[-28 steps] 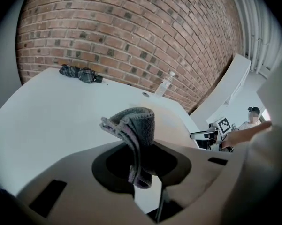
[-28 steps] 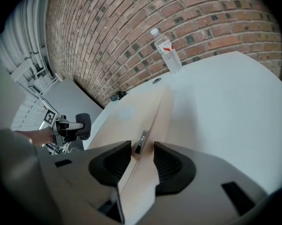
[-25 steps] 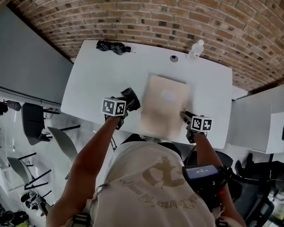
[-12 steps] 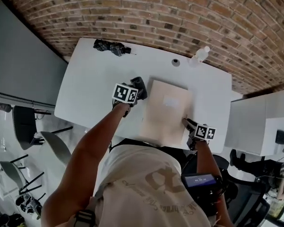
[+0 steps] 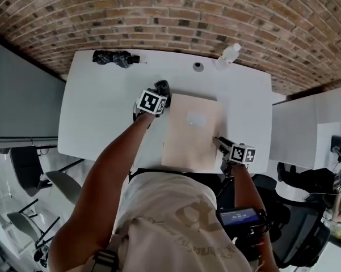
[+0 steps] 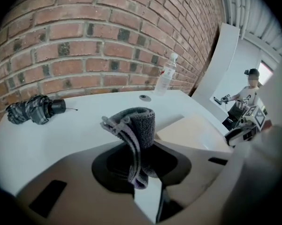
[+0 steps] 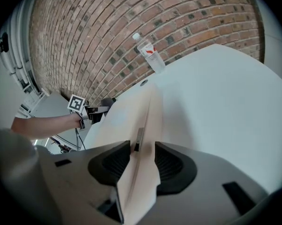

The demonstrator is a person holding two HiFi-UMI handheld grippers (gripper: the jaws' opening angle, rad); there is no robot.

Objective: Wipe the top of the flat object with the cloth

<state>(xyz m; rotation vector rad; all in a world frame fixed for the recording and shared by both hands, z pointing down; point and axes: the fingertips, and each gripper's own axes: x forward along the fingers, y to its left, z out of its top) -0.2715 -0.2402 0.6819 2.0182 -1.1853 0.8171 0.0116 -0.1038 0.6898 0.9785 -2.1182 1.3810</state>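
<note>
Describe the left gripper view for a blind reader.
The left hand-held gripper clamps a folded dark grey cloth over a white table. A flat tan board lies at right; a clear plastic bottle stands behind.

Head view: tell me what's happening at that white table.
A person at the white table works a gripper in each hand. The left gripper is clamped on a folded grey cloth and sits at the far left corner of the flat tan board. The right gripper has the board's near right edge between its jaws, which are opening. A folded dark umbrella and a clear plastic bottle sit at the table's far edge.
</note>
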